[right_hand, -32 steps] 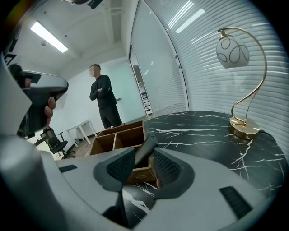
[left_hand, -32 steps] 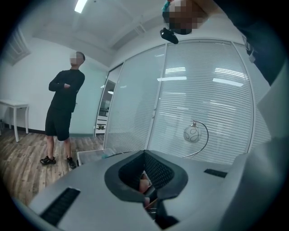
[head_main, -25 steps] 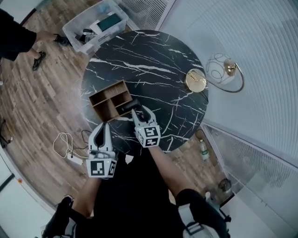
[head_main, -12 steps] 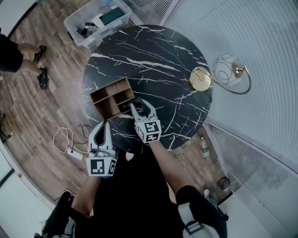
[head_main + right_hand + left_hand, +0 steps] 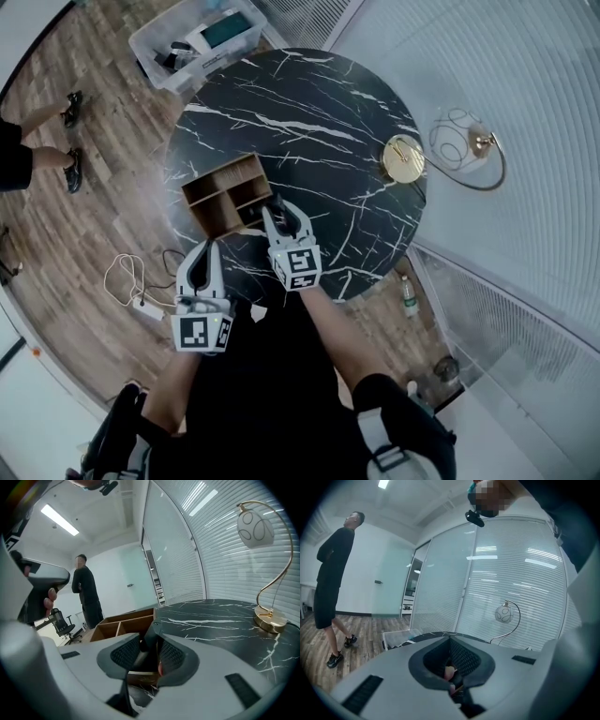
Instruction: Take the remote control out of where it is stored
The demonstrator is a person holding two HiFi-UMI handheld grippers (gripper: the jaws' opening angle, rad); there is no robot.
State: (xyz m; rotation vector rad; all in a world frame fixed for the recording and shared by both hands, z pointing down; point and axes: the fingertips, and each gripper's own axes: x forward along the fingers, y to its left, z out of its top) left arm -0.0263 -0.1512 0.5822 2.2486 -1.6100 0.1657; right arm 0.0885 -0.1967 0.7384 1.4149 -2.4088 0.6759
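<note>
A wooden organizer [image 5: 217,183] with open compartments stands on the near left part of the round black marble table [image 5: 309,112]. The dark remote control [image 5: 151,644] sticks out of its near right compartment. My right gripper [image 5: 278,208] reaches over the table's near edge to that compartment. Its jaws are closing with the remote's end between the pads [image 5: 125,652], and I see no firm press on it. My left gripper [image 5: 207,249] hangs off the table's near left edge, jaws shut and empty. The organizer [image 5: 124,620] shows just behind the right jaws.
A gold-based lamp [image 5: 405,159] with a white globe [image 5: 457,141] stands at the table's right edge. A clear plastic bin [image 5: 197,42] sits on the floor beyond the table. A person [image 5: 19,155] stands at the left. A cable and power strip [image 5: 131,291] lie on the floor.
The right gripper has edged forward onto the remote at the organizer. The bystander at the left has stepped further away. The left gripper has hardly moved.
</note>
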